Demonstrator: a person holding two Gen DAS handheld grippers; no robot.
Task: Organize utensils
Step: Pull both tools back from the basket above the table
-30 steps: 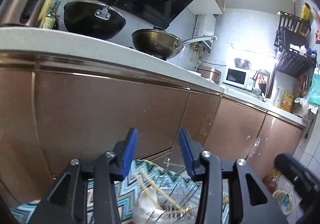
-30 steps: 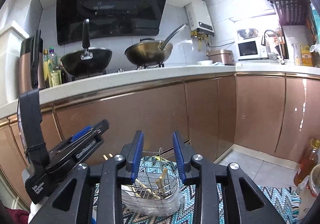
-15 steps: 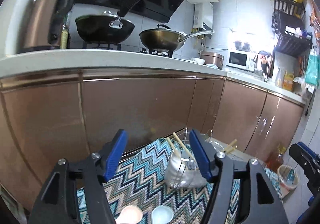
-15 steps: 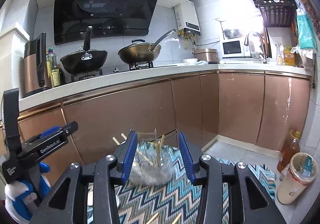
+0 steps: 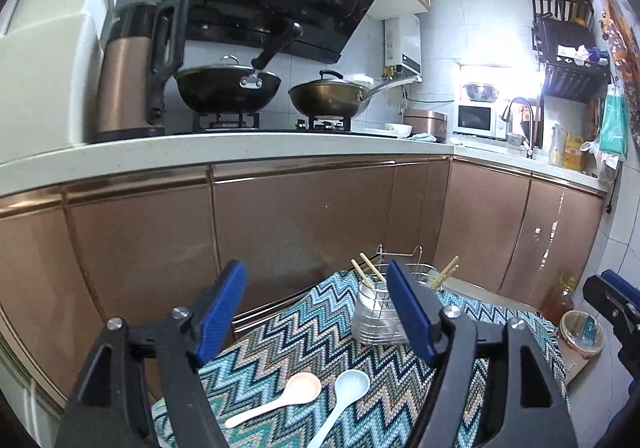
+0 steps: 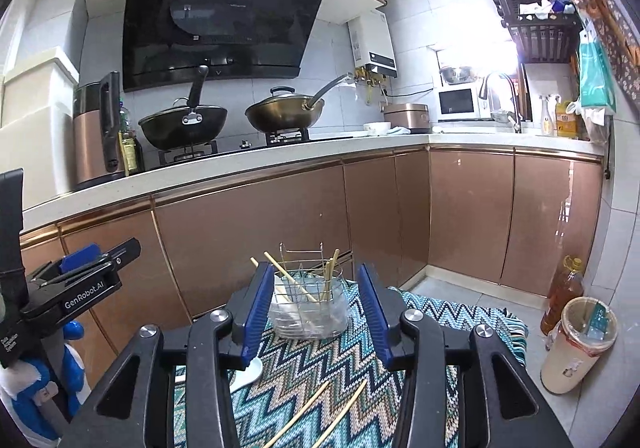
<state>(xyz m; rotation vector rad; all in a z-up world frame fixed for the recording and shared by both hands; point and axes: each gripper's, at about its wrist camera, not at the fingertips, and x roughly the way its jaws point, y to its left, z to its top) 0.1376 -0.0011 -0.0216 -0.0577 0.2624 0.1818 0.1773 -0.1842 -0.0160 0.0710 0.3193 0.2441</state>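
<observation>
A wire utensil holder [image 6: 308, 304] in a clear base stands at the far end of a zigzag mat [image 6: 352, 368]; several chopsticks lean in it. The same holder [image 5: 378, 314] shows in the left wrist view. On the mat lie a pink spoon [image 5: 280, 398] and a pale blue spoon [image 5: 344, 402]. Two loose chopsticks [image 6: 320, 416] lie near the right gripper. My left gripper [image 5: 320, 312] hangs above the spoons, jaws opening, nothing between them. My right gripper [image 6: 316, 312] is back from the holder, jaws opening and empty. A white spoon bowl [image 6: 248, 370] peeks by its left finger.
Copper cabinet doors [image 5: 300, 224] rise behind the mat under a white counter [image 5: 240, 151] with two woks and a kettle [image 5: 132, 71]. A lidded cup [image 6: 580, 344] and an oil bottle [image 6: 562, 296] stand on the floor to the right.
Both grippers have pulled back and up from the holder, and their jaws have widened. The spoons and loose chopsticks on the mat have come into view.
</observation>
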